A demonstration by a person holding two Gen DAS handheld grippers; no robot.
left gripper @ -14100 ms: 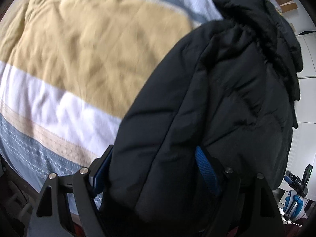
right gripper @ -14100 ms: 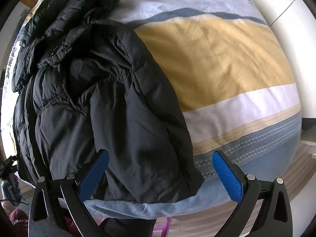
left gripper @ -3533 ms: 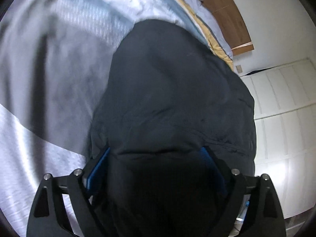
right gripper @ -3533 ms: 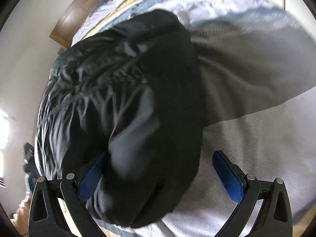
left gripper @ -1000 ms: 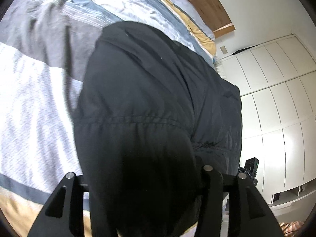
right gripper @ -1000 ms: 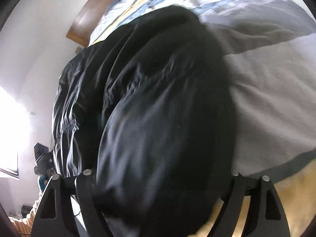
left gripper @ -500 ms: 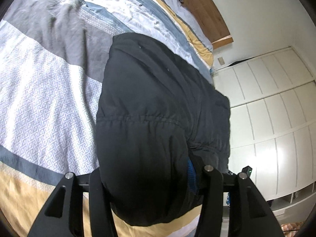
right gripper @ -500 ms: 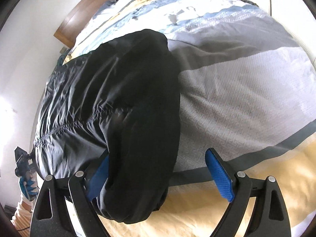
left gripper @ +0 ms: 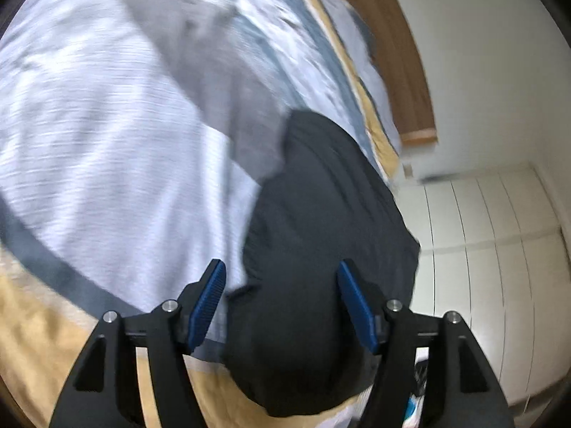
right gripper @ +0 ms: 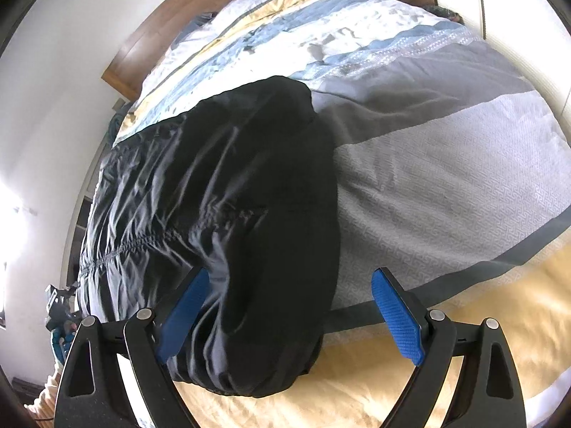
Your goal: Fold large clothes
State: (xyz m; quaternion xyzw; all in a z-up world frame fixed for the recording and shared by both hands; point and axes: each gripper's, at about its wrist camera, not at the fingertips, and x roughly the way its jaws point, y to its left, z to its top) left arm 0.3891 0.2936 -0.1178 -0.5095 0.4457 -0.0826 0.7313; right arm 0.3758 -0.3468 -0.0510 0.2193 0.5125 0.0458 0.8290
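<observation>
Black jacket (left gripper: 321, 249) lay folded in a bundle on the bed (left gripper: 107, 178), left gripper (left gripper: 282, 303) w/ fingers wide over its near end, right gripper (right gripper: 289, 317) likewise wide & empty, so fold looked done, next prob. tidy/press; left view blurred, jacket's underside hidden.

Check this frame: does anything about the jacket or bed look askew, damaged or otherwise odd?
Nothing stands out. The black jacket lies bundled in a puffy fold on the striped bedspread, with no visible tears. Both the left gripper and right gripper are open. The left wrist view is motion-blurred.
</observation>
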